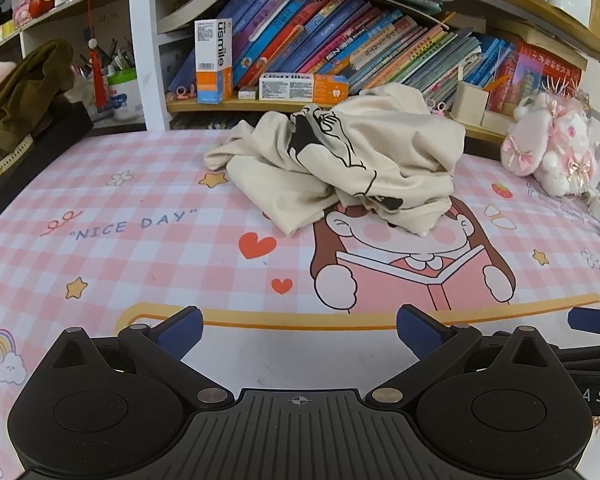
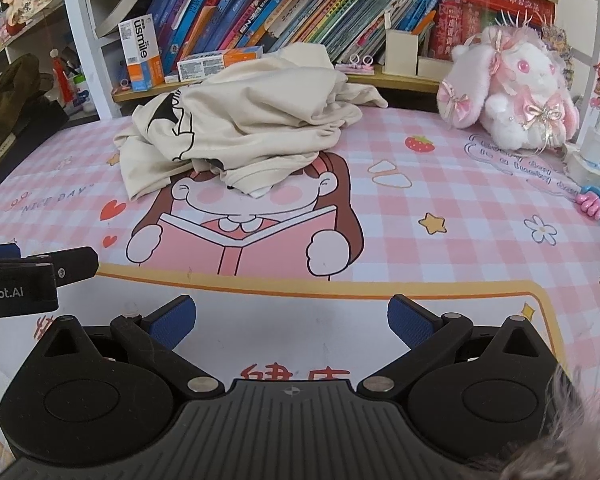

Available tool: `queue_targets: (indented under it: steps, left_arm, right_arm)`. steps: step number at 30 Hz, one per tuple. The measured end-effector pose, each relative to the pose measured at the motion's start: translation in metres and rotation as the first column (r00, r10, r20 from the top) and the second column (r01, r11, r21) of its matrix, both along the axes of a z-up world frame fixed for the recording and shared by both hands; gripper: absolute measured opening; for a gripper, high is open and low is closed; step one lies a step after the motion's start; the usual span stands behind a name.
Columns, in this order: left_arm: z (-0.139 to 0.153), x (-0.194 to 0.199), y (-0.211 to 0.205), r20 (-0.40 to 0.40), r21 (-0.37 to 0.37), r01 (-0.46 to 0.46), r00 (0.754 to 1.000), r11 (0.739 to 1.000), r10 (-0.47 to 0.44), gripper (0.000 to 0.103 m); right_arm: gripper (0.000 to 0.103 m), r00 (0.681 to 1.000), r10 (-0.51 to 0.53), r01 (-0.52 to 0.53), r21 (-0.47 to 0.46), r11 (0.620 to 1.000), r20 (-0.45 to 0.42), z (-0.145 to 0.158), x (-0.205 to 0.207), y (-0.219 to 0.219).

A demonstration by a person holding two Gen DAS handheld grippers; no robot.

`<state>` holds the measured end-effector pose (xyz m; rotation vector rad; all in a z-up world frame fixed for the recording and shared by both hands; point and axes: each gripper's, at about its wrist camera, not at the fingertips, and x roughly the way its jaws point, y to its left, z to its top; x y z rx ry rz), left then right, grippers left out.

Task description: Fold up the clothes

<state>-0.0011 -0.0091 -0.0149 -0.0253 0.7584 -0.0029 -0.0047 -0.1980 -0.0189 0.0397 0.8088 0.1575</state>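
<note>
Spreading wide, the blue pads of the left gripper (image 1: 299, 330) and right gripper (image 2: 291, 319) hold nothing, low over the near edge of the pink checked desk mat (image 1: 148, 216). Far centre, the cream T-shirt (image 2: 244, 128) lies crumpled in 1 heap. Folding well likely means finding 2 shoulder or hem corners, pinching single layers, then spreading it flat.

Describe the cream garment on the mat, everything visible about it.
The cream garment is soft, thin-looking cloth with a black line-drawn print, partly hidden in its folds. It lies unfolded in a crumpled, bunched heap toward the far side of the pink checked mat, covering the top of the printed cartoon girl's head. One flap trails toward the left. Neither tool touches it; both are open and well short of it.
</note>
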Motion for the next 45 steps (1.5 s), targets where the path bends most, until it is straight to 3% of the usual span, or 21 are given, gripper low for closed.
queue_targets:
  steps: [7,13,18,23,28,39,42,45]
  left_arm:
    - [-0.006,-0.003,-0.014,-0.035,0.009,0.003,0.999,1.0,-0.003,0.103]
    - [-0.006,-0.007,-0.025,-0.019,0.036,-0.049,0.999,0.998,0.05,0.103]
    - [-0.013,-0.005,-0.035,-0.059,0.05,-0.08,0.995,0.995,0.083,0.103]
    - [-0.014,-0.004,-0.043,-0.053,0.066,-0.111,0.992,0.992,0.115,0.103]
    - [-0.01,0.012,-0.049,-0.027,0.095,-0.138,0.99,0.986,0.141,0.103]
    - [-0.014,0.072,-0.077,0.06,0.26,-0.055,0.997,0.964,0.04,0.103]
    - [-0.02,0.088,-0.09,0.1,0.331,-0.024,0.995,0.943,-0.01,0.103]
    - [-0.026,0.105,-0.1,0.121,0.424,0.014,0.99,0.906,-0.072,0.103]
  right_arm:
    - [0.103,0.999,0.026,-0.026,0.006,1.0,-0.018,-0.006,0.002,-0.011]
    - [0.103,0.998,0.063,-0.063,0.027,0.998,-0.02,-0.008,0.005,-0.022]
    - [0.103,0.997,0.081,-0.081,0.017,0.997,-0.007,-0.01,0.008,-0.033]
    - [0.103,0.996,0.09,-0.09,-0.034,0.995,0.009,-0.013,0.012,-0.042]
    - [0.103,0.991,0.132,-0.132,0.002,0.991,0.032,-0.014,0.017,-0.055]
    - [0.1,0.986,0.165,-0.164,0.107,0.981,-0.002,-0.012,0.029,-0.081]
    - [0.1,0.988,0.155,-0.155,0.107,0.982,0.009,-0.009,0.032,-0.089]
    - [0.098,0.988,0.153,-0.151,0.134,0.979,-0.004,-0.008,0.034,-0.096]
